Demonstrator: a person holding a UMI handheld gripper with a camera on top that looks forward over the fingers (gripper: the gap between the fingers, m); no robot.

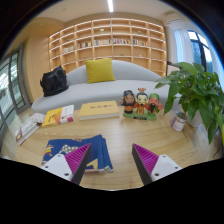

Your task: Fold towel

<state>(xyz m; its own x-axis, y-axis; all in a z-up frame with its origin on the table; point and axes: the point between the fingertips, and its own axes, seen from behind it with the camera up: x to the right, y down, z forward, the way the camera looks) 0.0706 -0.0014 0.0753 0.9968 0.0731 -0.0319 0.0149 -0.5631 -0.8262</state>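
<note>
Blue towel [78,152] lies soft and limp by my left finger; my gripper [112,160] gapes open, so I'd pinch a corner.

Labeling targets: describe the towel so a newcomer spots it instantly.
Start at the pale grey sofa, then drop to the light wooden table in front. The blue patterned cloth towel lies crumpled just ahead of the open gripper, the only soft item there.

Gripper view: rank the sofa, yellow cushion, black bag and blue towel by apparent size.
1. Sofa, clearly largest.
2. Towel, though it lies nearest, by the open hand-held gripper, so nearness inflates it.
3. Yellow cushion and black bag look alike; I won't rank them.
</note>
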